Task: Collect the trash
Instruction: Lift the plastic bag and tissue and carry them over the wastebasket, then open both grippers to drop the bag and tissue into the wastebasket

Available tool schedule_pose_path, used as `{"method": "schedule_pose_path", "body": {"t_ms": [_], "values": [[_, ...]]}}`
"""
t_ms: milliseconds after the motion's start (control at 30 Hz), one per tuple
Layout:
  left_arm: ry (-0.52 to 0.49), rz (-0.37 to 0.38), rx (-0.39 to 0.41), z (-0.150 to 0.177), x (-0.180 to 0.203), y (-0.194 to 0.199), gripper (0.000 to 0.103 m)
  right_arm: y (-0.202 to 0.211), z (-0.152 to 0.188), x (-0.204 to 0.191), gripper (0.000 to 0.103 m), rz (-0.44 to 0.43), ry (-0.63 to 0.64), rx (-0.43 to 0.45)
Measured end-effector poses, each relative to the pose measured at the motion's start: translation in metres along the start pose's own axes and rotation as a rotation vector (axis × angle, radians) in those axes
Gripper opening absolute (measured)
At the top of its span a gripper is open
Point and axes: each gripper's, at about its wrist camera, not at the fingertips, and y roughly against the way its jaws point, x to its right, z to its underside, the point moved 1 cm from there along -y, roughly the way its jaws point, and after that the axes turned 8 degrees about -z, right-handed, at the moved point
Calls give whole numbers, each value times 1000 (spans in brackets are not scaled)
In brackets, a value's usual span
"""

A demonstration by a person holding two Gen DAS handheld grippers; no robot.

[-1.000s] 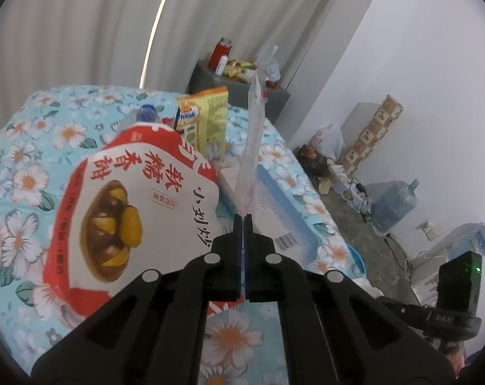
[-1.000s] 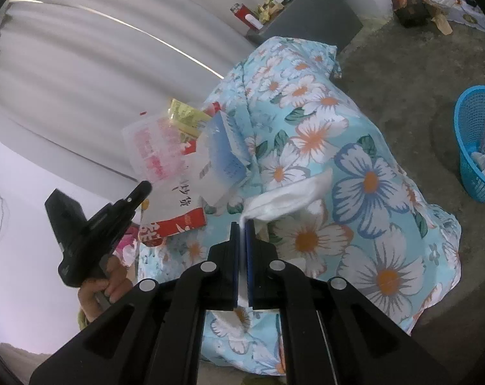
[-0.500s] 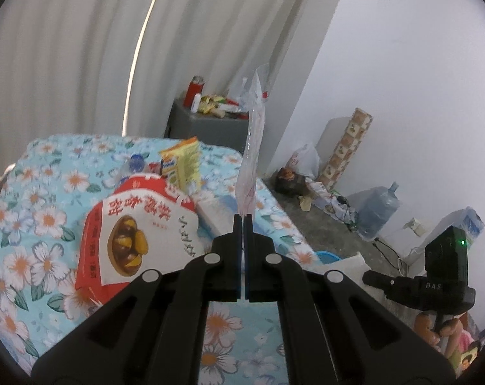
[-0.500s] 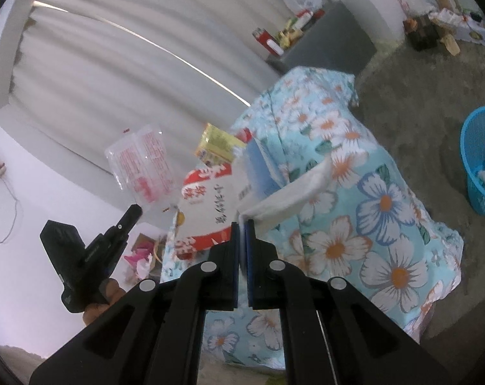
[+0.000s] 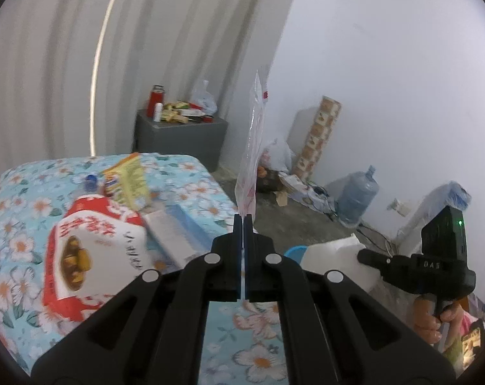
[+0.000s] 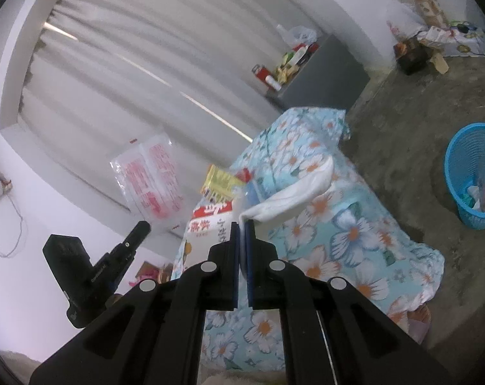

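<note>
Floor basket (image 6: 473,173), right view only

Both tools (image 5: 243,221) (image 6: 242,224) clamped, raised.

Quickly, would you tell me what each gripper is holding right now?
Left gripper: closed on the clear plastic wrapper, held upright.
Right gripper: closed on the white tissue.
</note>
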Motion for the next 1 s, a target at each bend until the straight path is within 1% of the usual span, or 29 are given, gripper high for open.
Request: {"method": "schedule_pose_path", "body": {"t_ms": [167, 333, 400, 467, 567, 600, 667, 733, 767, 800, 867, 933, 1000], "values": [[-60, 54, -25, -6, 32, -22, 0, 25, -11, 15, 4, 11, -20, 69], [-147, 121, -76, -15, 79, -64, 0, 58, -32, 32, 4, 46, -30, 158], [-196, 147, -101, -18, 104, -85, 0, 77, -45, 42, 4, 77, -28, 207], [-246, 169, -129, -20, 128, -105, 0, 94, -59, 52, 4, 126, -22, 252], [-309, 210, -199, -18, 164, -147, 0, 114, -78, 74, 4, 203, -25, 300], [-329, 221, -236, -16, 178, -166, 0, 118, -83, 82, 4, 230, -32, 309], [-359, 231, -299, -10, 197, -198, 0, 119, -94, 102, 4, 298, -45, 316], [-395, 232, -379, 0, 220, -238, 0, 119, -103, 130, 4, 335, -87, 312], [-405, 230, -411, 5, 228, -253, 0, 117, -105, 142, 4, 351, -106, 308], [-422, 218, -460, 12, 238, -276, 0, 115, -108, 155, 4, 367, -126, 304], [-455, 195, -527, 27, 254, -315, 0, 107, -113, 189, 4, 409, -175, 288], [-493, 168, -568, 41, 267, -346, 0, 103, -118, 218, 4, 456, -211, 271], [-529, 154, -603, 53, 281, -375, 0, 94, -121, 246, 4, 479, -242, 257]]}}
